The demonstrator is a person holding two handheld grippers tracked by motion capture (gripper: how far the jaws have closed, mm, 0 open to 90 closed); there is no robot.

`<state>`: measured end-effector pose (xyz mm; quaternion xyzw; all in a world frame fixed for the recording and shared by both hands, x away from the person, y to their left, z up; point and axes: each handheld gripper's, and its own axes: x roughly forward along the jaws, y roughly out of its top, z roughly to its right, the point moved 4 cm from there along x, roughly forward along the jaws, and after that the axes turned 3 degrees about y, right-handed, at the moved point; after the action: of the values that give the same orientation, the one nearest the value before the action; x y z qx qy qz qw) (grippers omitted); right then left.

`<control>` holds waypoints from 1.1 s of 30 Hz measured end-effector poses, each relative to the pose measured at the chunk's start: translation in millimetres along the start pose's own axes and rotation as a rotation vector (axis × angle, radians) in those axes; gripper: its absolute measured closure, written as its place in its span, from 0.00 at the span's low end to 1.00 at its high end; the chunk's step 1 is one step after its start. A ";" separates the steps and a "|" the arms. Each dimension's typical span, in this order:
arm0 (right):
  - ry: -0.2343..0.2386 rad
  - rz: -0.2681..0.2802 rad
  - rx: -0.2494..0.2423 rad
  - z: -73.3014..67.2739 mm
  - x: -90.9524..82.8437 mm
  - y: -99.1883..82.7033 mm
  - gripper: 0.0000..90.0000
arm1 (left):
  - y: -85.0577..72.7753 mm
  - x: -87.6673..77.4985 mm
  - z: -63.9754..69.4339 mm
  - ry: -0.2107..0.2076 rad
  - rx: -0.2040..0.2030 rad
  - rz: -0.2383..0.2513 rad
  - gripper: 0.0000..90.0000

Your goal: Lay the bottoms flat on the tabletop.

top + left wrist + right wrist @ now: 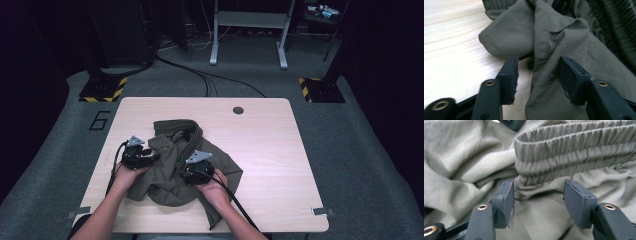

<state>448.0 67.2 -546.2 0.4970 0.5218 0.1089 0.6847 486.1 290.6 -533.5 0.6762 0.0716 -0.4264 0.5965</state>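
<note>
Left gripper (537,75): jaws are held apart, a hem fold of the crumpled olive-green fabric garment (182,160) between them, unpinched.
Garment: bunched mid-table on the pale wooden table (270,150).
Right gripper (539,195): jaws are spread; the ribbed elastic waistband (574,152) lies crosswise just ahead, ungripped.
</note>
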 end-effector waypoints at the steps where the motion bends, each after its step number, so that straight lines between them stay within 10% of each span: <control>1: -0.012 -0.012 -0.004 0.0 0.1 -1.5 0.50 | -0.5 1.5 0.6 0.005 0.001 -0.003 0.64; 14: 0.009 -0.036 -0.019 1.9 1.9 -5.4 0.95 | -3.0 1.1 -2.1 0.017 0.042 -0.054 0.98; 33: -0.059 0.047 0.069 55.3 -51.6 10.2 0.98 | -5.0 -5.0 -13.6 0.041 -0.014 -0.033 0.99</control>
<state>475.0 6.3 -508.9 0.5355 0.4930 0.0921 0.6795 486.7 305.8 -535.0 0.6791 0.0980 -0.4219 0.5927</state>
